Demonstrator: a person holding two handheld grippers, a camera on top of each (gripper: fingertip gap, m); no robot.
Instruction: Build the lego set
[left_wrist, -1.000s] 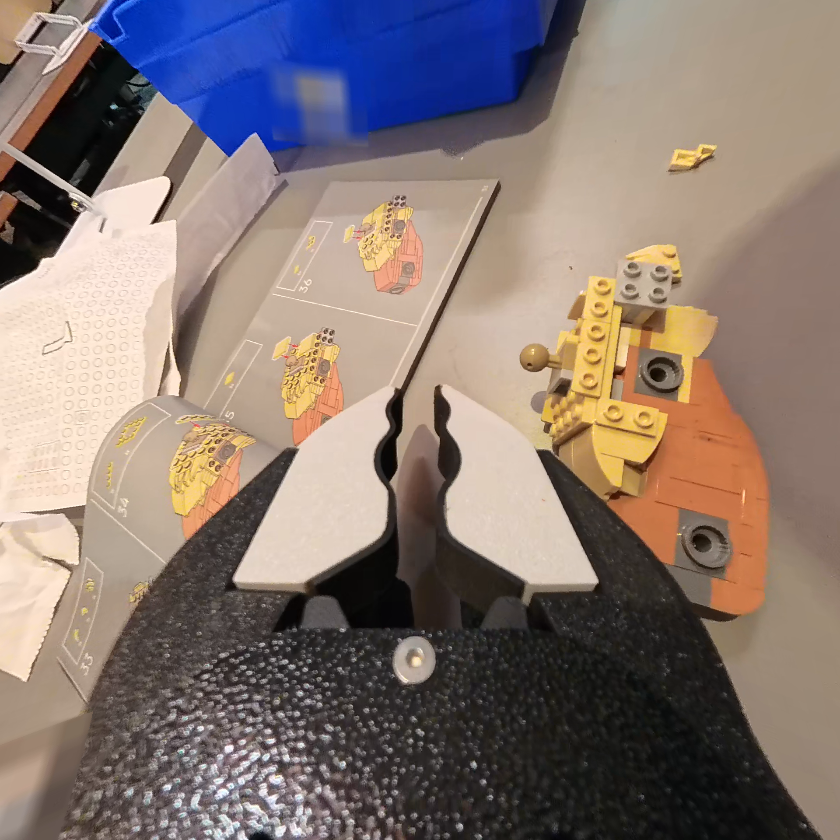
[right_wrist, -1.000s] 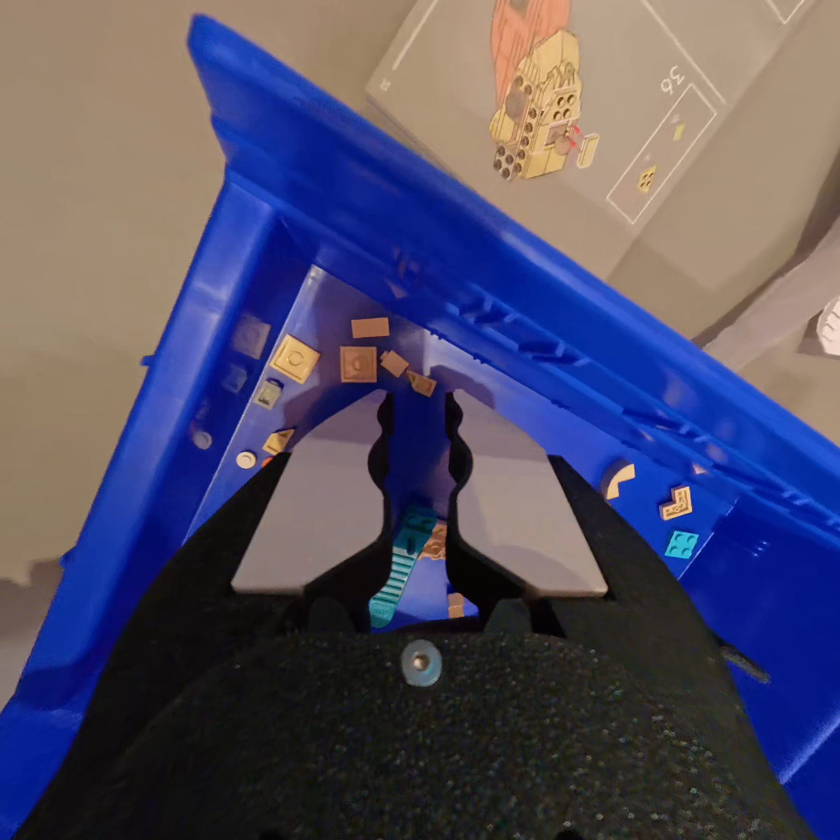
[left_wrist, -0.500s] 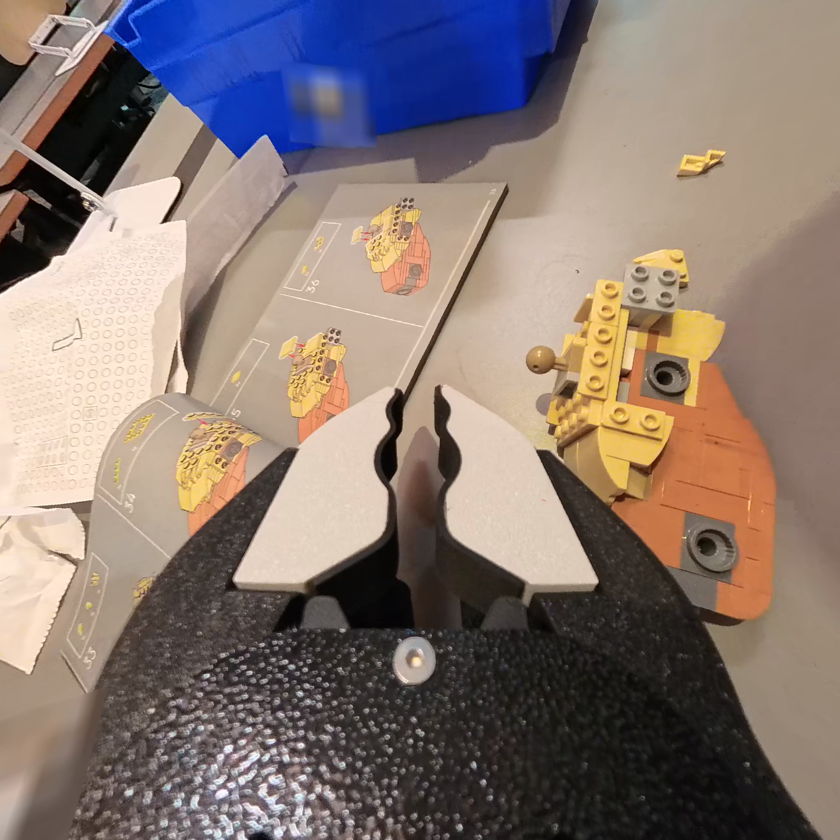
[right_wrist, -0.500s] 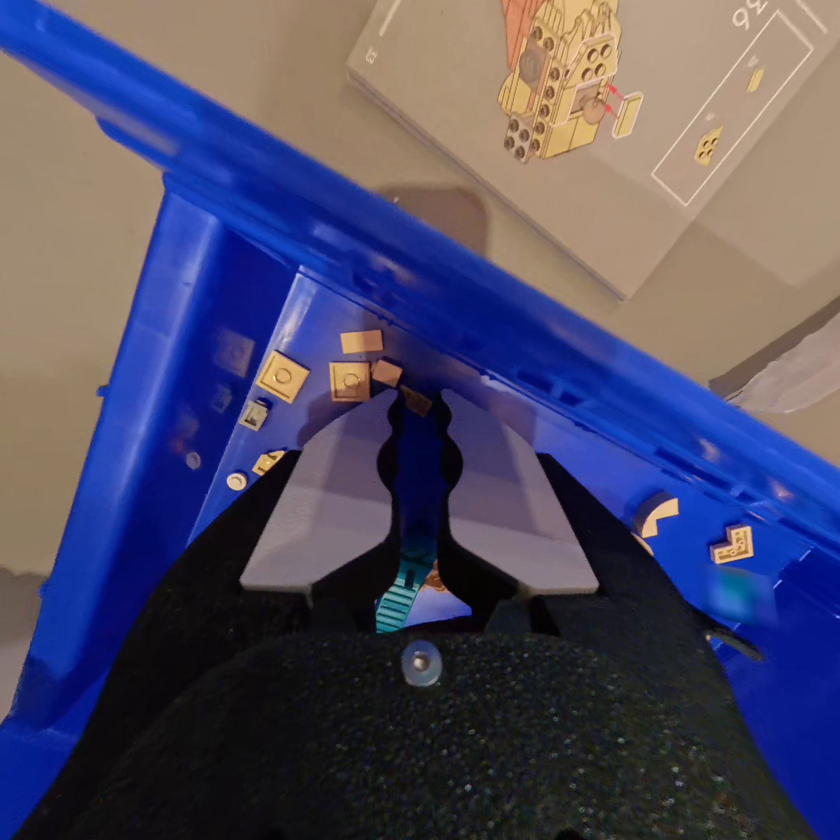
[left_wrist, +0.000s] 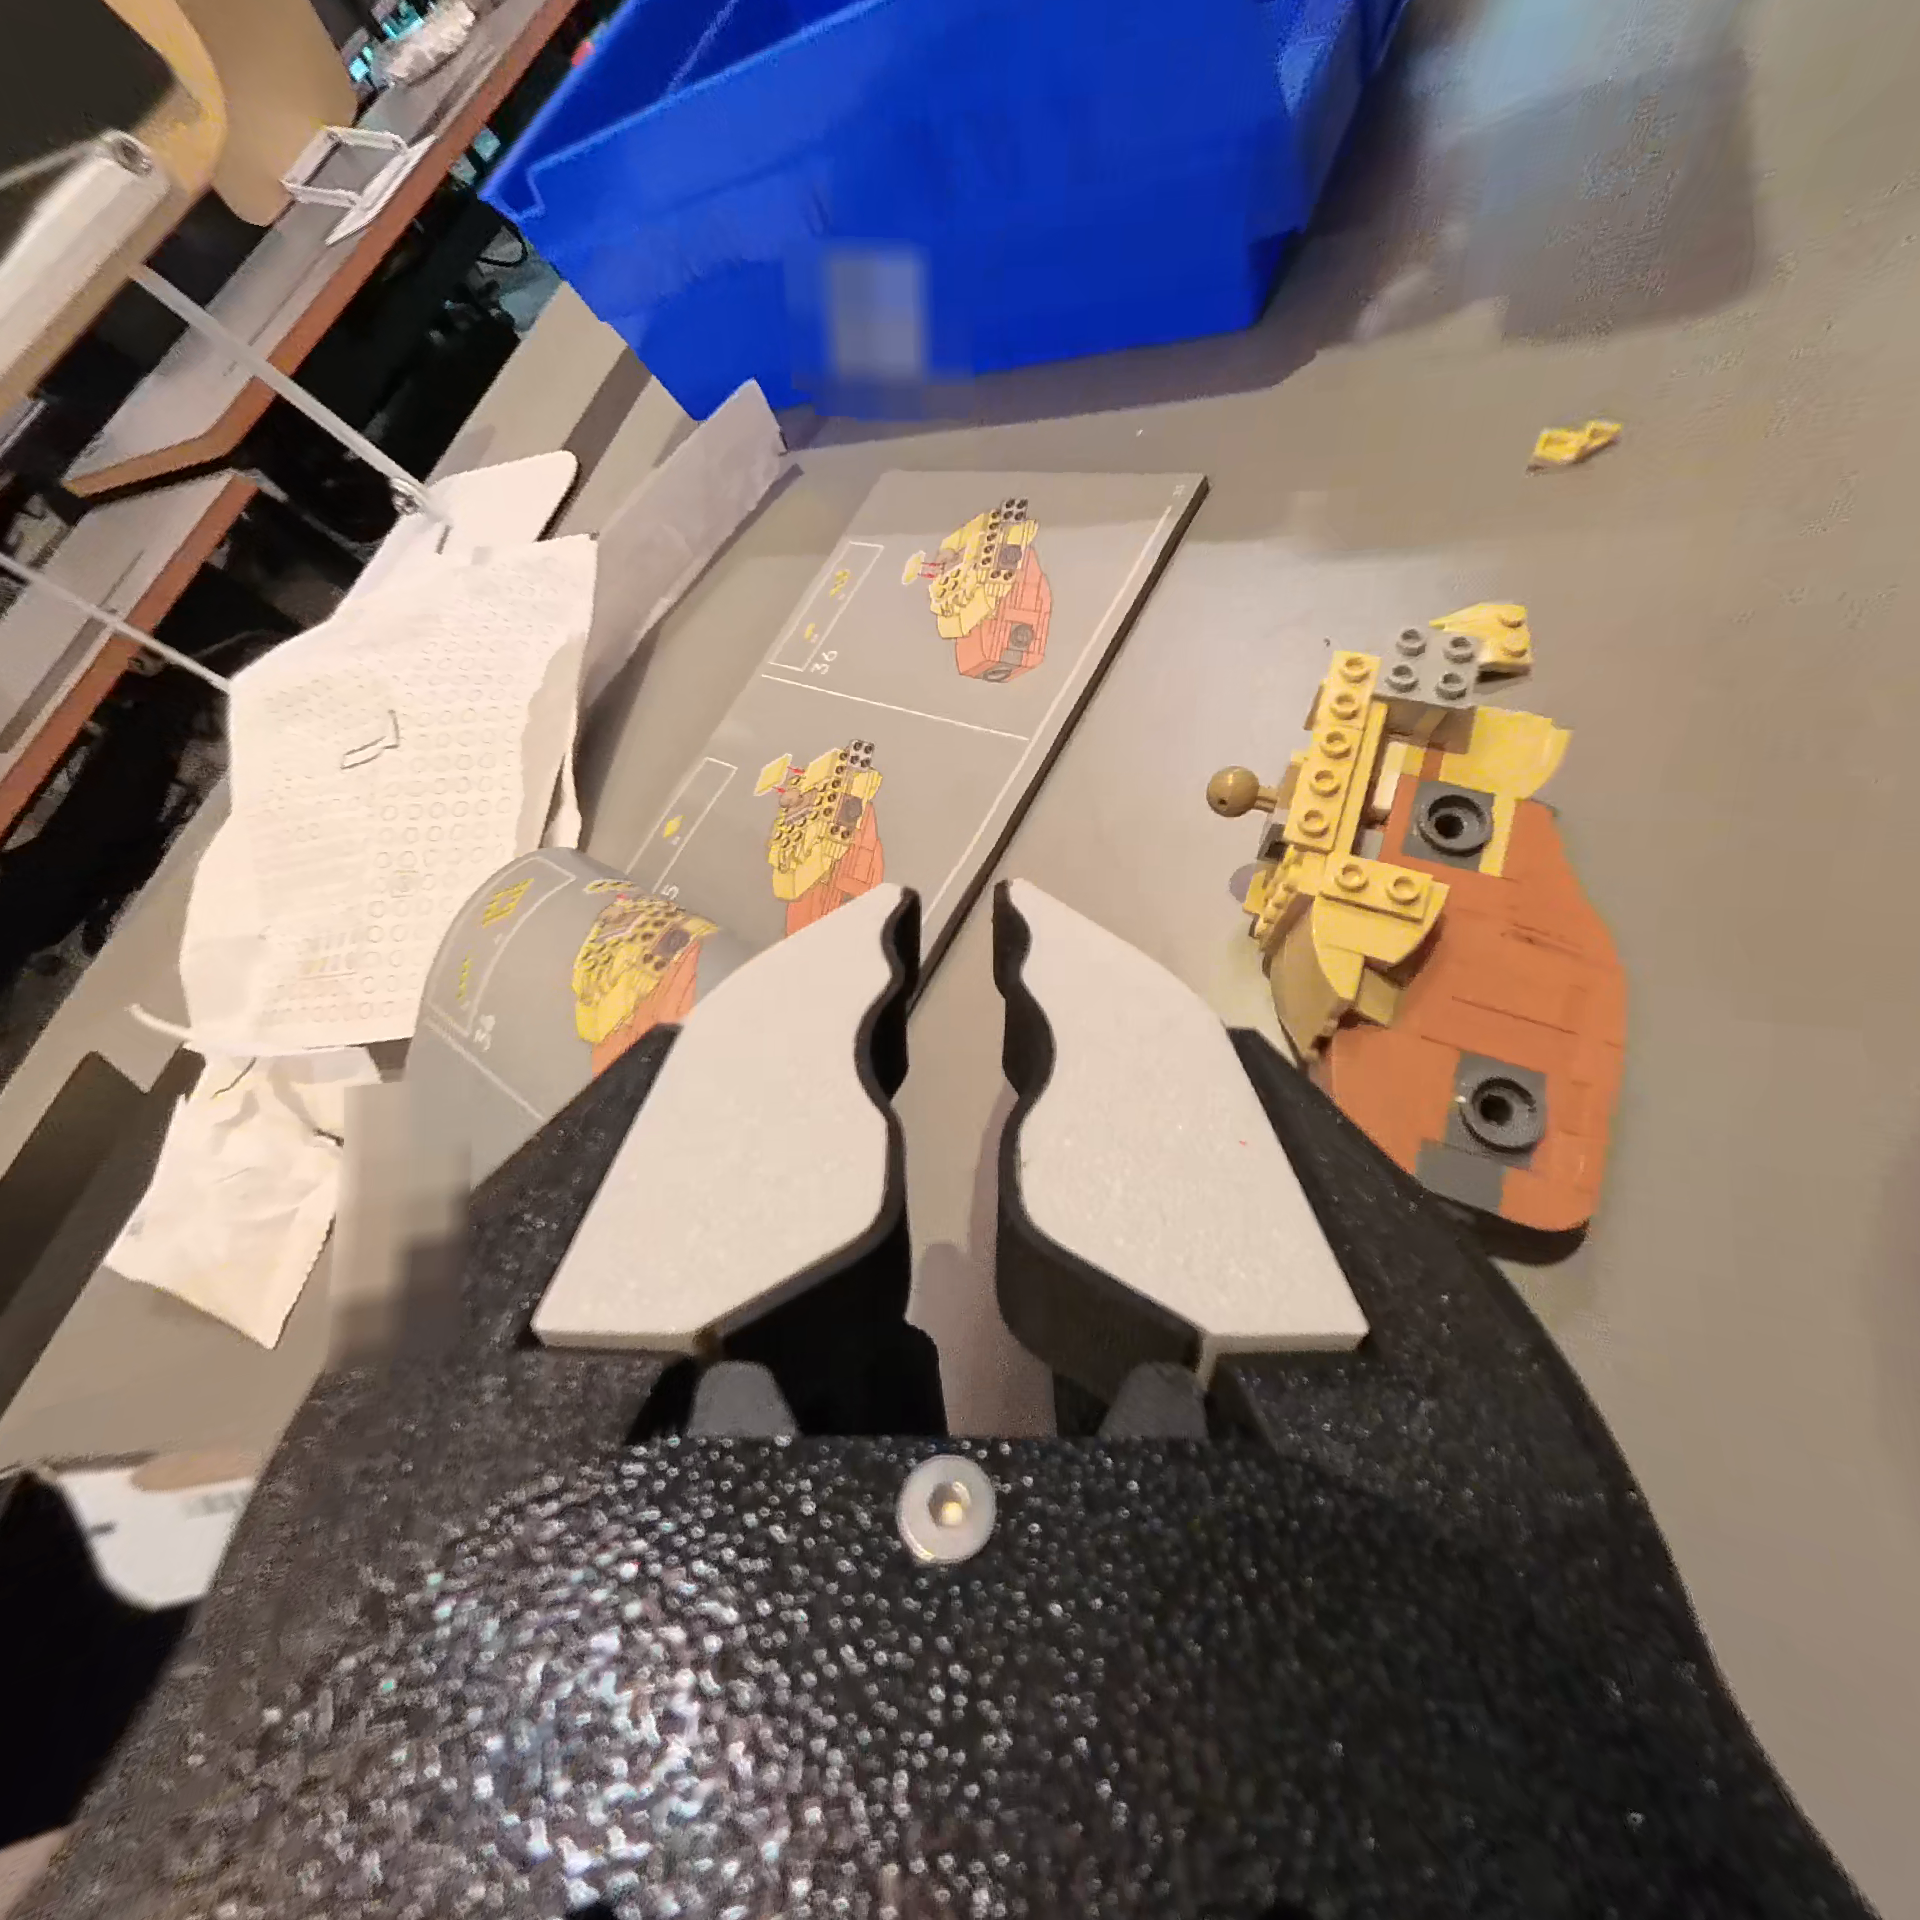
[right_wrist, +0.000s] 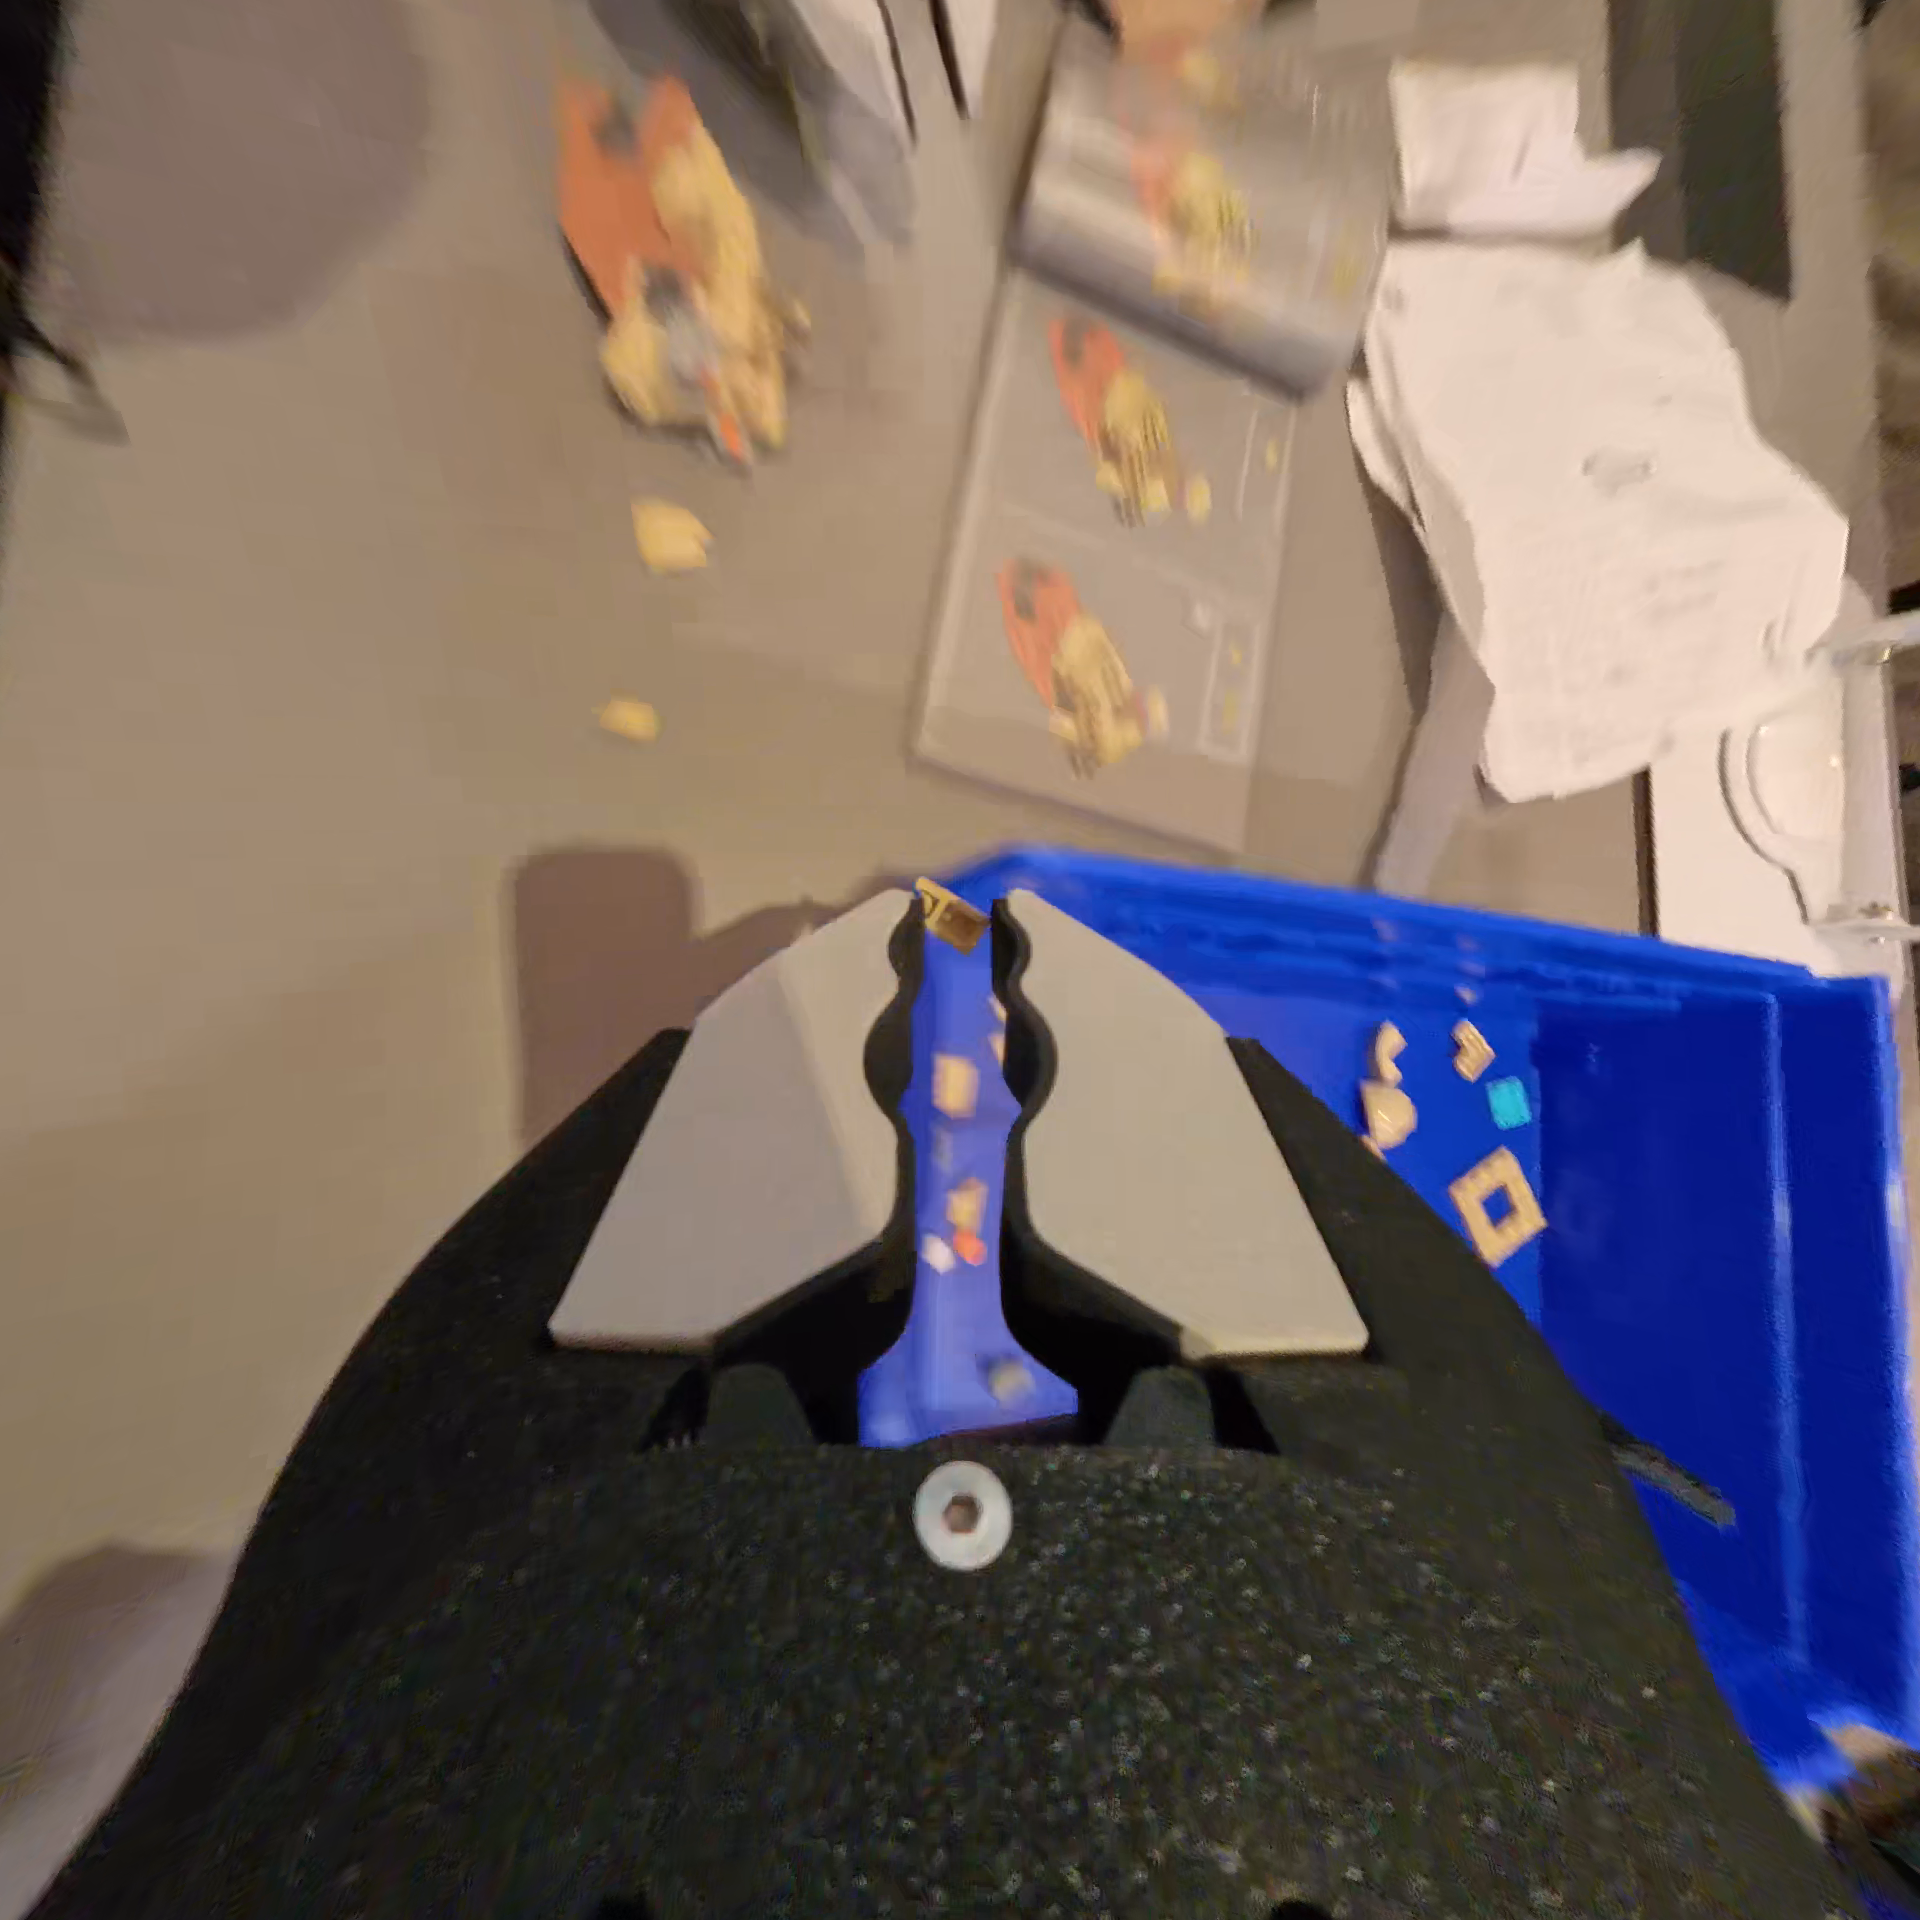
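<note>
Left wrist view, left to right: crumpled white paper at mid left; open instruction booklet at centre; left gripper below it, jaws narrowly parted, holding nothing; half-built lego model, yellow on brown, at mid right on the grey table; blue bin along the top.

Right wrist view, blurred: model upper left; right gripper at centre, tips pinching a small tan piece; bin with loose pieces at lower right.

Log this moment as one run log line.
right gripper: shut on small tan piece, above blue bin | left gripper: slightly open, empty | lego model: on table, untouched
</note>
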